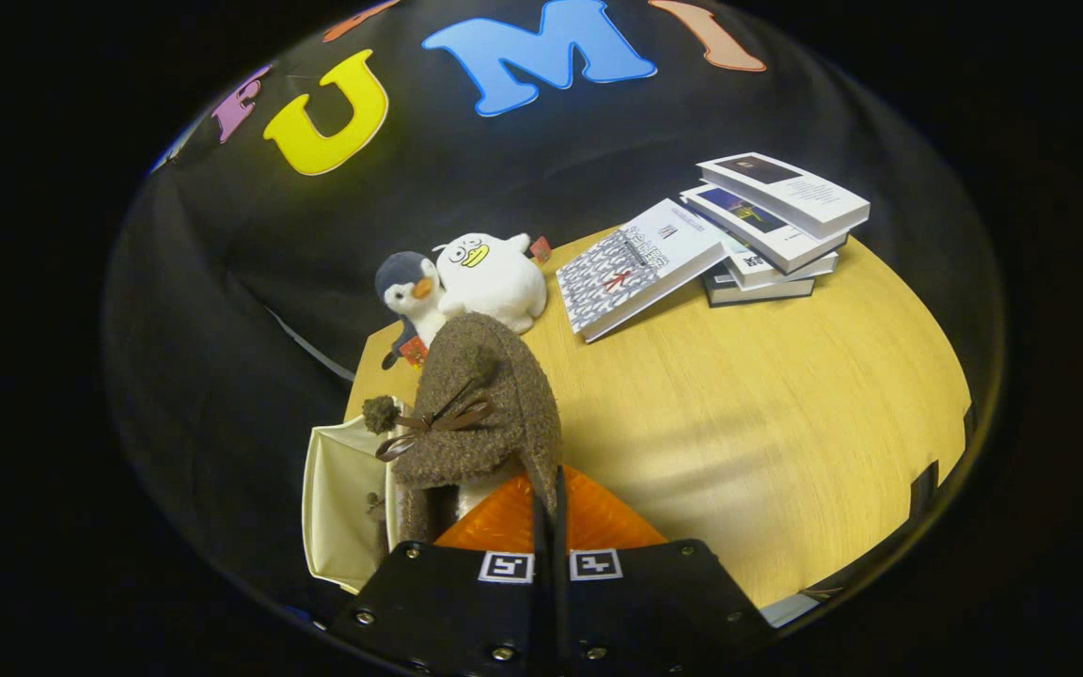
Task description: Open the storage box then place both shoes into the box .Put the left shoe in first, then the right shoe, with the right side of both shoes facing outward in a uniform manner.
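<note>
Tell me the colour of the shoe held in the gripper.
Brown and fuzzy, with a darker brown bow: the shoe, seen in the gripper view.

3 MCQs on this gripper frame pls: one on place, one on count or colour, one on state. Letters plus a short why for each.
1. Where does the stack of books lie?
A. inside the cream box
B. on the wooden table, far beyond the fingers
C. under the penguin toy

2. How many plush toys sit at the table's far edge?
A. one
B. two
C. four

3. What is the gripper doing?
A. open above the books
B. shut on the brown shoe
C. shut on a plush toy

Key:
1 B: the books rest on the table, well past the fingers.
2 B: a penguin toy and a white duck toy sit side by side.
3 B: the fingers meet on the edge of the brown shoe, held over the cream box.
</note>
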`<action>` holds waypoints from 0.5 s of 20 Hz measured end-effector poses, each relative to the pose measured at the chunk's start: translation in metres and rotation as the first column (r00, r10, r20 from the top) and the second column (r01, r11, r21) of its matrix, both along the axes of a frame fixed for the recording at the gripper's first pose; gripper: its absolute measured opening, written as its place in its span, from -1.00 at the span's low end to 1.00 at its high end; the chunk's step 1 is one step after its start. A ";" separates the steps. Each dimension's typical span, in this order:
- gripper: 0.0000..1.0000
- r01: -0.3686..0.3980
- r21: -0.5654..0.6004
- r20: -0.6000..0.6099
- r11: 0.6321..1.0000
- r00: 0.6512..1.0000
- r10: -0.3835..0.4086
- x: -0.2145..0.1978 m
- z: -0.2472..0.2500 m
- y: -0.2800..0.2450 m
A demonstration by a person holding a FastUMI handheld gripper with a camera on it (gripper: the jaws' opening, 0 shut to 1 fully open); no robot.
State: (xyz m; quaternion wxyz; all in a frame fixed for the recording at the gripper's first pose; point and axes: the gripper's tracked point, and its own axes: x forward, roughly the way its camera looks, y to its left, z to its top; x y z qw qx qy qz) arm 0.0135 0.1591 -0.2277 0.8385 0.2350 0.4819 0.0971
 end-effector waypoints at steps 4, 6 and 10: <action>-1.00 -0.024 0.068 0.004 0.997 1.000 0.024 -0.001 0.021 0.043; -1.00 -0.029 0.100 0.005 0.995 1.000 0.029 -0.002 0.030 0.065; -1.00 -0.042 0.128 0.010 0.991 0.999 0.041 -0.004 0.032 0.107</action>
